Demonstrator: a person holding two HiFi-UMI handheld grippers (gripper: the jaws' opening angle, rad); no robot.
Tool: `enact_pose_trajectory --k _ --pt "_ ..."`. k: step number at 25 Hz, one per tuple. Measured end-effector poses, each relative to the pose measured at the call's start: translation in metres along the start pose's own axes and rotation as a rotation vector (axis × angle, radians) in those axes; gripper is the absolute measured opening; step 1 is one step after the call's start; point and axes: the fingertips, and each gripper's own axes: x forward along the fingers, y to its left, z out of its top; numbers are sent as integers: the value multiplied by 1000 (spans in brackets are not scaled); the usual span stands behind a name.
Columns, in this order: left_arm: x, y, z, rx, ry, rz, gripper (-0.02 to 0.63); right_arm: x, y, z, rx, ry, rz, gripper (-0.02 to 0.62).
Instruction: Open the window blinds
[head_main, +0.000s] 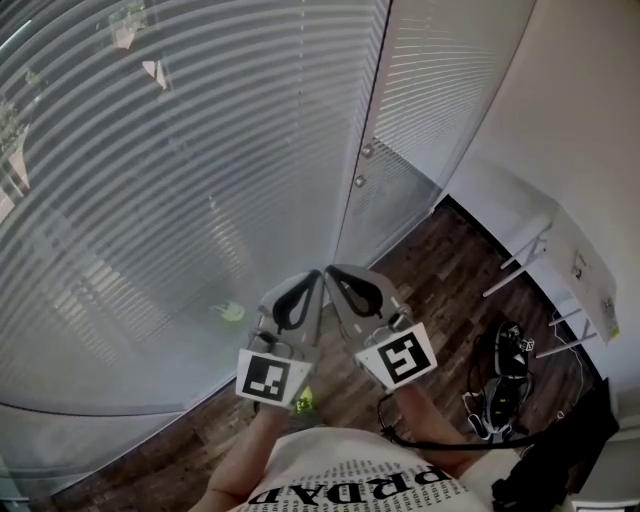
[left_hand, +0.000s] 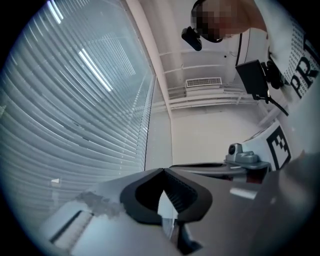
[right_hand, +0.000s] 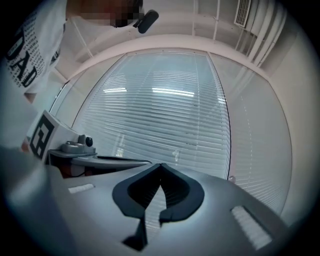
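The window blinds (head_main: 150, 200) hang full-length with their slats turned nearly flat, so only thin bright lines show between them. The left gripper (head_main: 312, 280) and the right gripper (head_main: 335, 275) are held side by side in front of the lower part of the blinds. Both point at the slats and stop short of them.

In the left gripper view the jaws of the left gripper (left_hand: 162, 171) meet at their tips with nothing between them, and the blinds (left_hand: 75, 100) fill the space ahead and to its left. The right gripper (right_hand: 160, 166) is likewise closed tip to tip and empty, with the blinds (right_hand: 165, 115) spread across the whole space beyond it.

A vertical frame post (head_main: 362, 150) marks the right edge of the blinds, and past it hangs a narrower blind panel (head_main: 440, 90). Below the blinds lies a wooden floor (head_main: 440, 260), bare directly under the grippers. To the right of the blinds a white wall (head_main: 580, 120) closes the corner. A white table (head_main: 560, 240) stands against that wall, and black cables (head_main: 505, 380) lie on the floor near it. A small green object (head_main: 232, 312) shows low against the blinds, left of the grippers.
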Motion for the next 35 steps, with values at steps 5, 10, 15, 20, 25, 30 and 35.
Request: enact_pose_trajectory --k 5,10,15,20,25,30,35 --pt "36 31 -16 -20 8 -24 -9 35 -30 -22 10 20 -24 7" --pt "9 41 -16 -22 0 -29 -9 40 -2 -20 -12 22 -34 6" --pt "32 52 -20 -42 5 -30 -9 55 -24 -26 -7 43 -42 6" --pt "49 61 -35 -42 -2 -12 -9 64 -39 -44 -16 45 -30 7" --pt "82 71 -46 -27 11 20 -9 79 -70 -57 -22 46 8 8" --pt "124 76 -63 -16 4 40 -9 88 -110 -80 -40 55 35 8" --pt "155 72 -79 -2 -9 66 -9 88 -141 -97 -75 49 58 8"
